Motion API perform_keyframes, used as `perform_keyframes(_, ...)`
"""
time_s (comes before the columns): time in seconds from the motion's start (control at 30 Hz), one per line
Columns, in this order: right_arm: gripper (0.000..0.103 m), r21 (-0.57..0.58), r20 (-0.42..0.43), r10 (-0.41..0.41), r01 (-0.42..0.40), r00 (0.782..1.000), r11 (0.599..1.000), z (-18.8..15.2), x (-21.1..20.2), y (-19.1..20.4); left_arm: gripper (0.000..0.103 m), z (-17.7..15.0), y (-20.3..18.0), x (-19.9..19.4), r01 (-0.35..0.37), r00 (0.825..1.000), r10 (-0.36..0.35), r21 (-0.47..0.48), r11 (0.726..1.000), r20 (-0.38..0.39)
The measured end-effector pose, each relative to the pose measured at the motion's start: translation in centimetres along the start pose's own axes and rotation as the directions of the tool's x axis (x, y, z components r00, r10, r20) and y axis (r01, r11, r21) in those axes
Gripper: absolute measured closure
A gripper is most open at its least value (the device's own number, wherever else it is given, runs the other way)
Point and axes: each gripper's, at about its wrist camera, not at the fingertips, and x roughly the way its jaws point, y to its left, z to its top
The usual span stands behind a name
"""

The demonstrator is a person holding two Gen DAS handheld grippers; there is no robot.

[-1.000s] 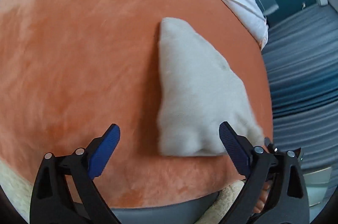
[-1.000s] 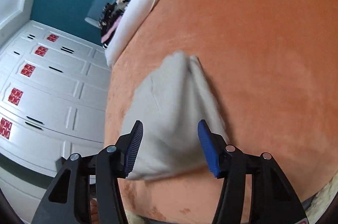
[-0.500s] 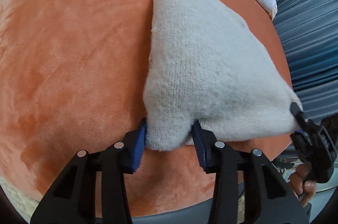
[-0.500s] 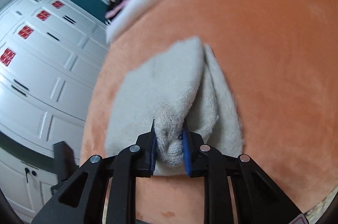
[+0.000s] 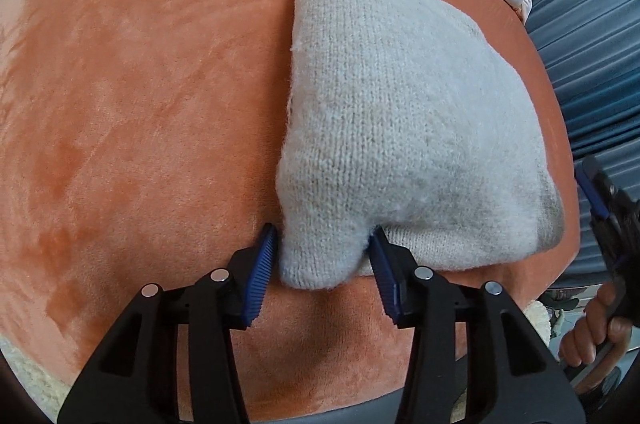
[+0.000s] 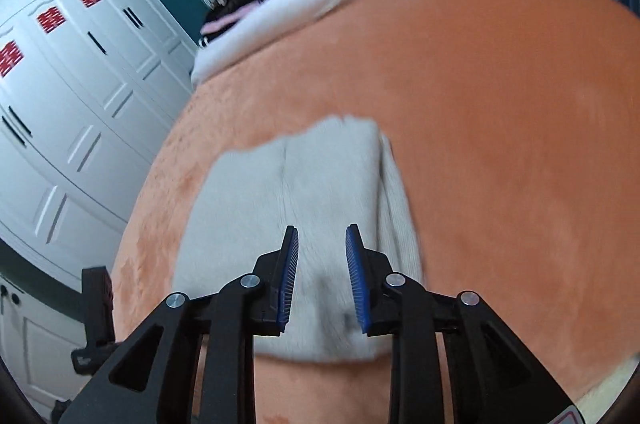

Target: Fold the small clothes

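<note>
**Pale grey knitted garment: right grip let go, left corner held**

The pale grey knitted garment (image 5: pixel 400 127) lies on the orange plush bed cover (image 5: pixel 140 103), near its right edge. The right gripper (image 6: pixel 322 274) has released the bunched hem it pinched half a second ago, jaws now apart above the cloth. The left gripper (image 5: pixel 322 266) stays clenched on the near-left corner. Likely a fold has just been laid.

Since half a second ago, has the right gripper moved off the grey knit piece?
Yes. The right gripper has let go and pulled back above the grey knit piece, jaws apart, while the orange blanket shows more beyond it.
</note>
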Motion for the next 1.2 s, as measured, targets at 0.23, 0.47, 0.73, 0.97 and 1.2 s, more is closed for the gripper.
perform_keyframes(0.23, 0.087, -0.009, -0.095, -0.099, 0.099, 0.99, 0.995, -0.1, 2.9, 0.4, 0.047, 0.0, -2.1, -0.5, -0.059, 0.998, 0.059, 0.013, 0.998, 0.035)
perform_keyframes(0.47, 0.084, -0.063, -0.052, -0.059, 0.056, 0.997, 0.996, -3.7, -2.4, 1.9, 0.041, -2.5, -3.6, -3.9, -0.131, 0.979, 0.122, 0.043, 0.99, 0.164)
perform_keyframes(0.73, 0.099, -0.046, -0.185, -0.113, 0.107, 0.976, 0.993, -3.9, 2.7, -0.5, 0.04, 0.9, -3.3, -2.7, -0.16, 0.967, 0.162, -0.025, 0.987, 0.197)
perform_keyframes(0.97, 0.098, -0.078, -0.18, -0.126, 0.113, 0.976, 0.991, -3.0, 2.5, 0.3, 0.032, 0.6, -3.1, -1.3, -0.207, 0.967, 0.203, 0.004, 0.978, 0.154)
perform_keyframes(1.2, 0.094, -0.088, -0.104, -0.121, 0.112, 0.987, 0.99, -3.5, -0.7, 1.7, 0.032, -0.7, -4.1, -3.3, -0.241, 0.953, 0.227, 0.052, 0.969, 0.2)
